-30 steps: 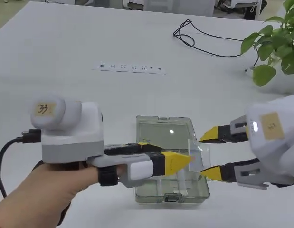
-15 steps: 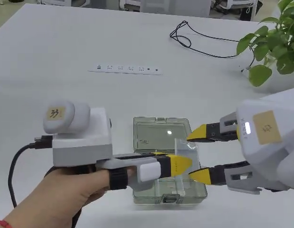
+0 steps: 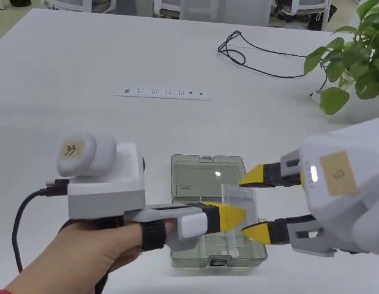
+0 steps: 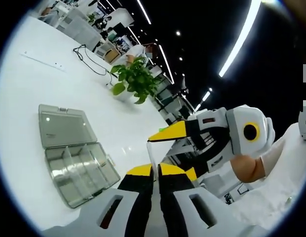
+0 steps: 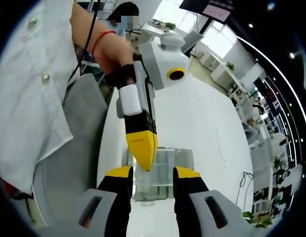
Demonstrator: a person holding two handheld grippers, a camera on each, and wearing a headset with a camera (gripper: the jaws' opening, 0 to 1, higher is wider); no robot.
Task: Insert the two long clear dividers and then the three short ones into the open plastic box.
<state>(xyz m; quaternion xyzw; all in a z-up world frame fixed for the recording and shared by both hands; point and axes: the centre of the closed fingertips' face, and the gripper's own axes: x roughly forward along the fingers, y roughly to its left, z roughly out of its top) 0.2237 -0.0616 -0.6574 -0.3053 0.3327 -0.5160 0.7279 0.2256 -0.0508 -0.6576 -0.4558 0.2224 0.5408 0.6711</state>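
Head view: over a white surface (image 3: pixel 85 61), the left gripper (image 3: pixel 235 214), held in a hand (image 3: pixel 85 257), has its yellow jaws closed on a clear divider (image 3: pixel 238 195). The divider stands upright just above the open plastic box (image 3: pixel 204 248), whose lid (image 3: pixel 207 171) lies flat behind it. The right gripper (image 3: pixel 251 204) faces it with jaws spread wide, one on either side of the divider and apparently not touching it. A power strip (image 3: pixel 163 92), a black cable (image 3: pixel 256 52) and a plant (image 3: pixel 354 55) sit farther back.

Left gripper view: the jaws pinch the divider's thin edge (image 4: pixel 152 155). The box (image 4: pixel 81 170) lies well to the left on the surface, possibly with partitions already in its tray, though the glare makes that hard to tell.

Right gripper view: its own jaws stand apart and hold nothing. The left gripper's yellow tip (image 5: pixel 141 143) points down between them, over the box (image 5: pixel 165 170).
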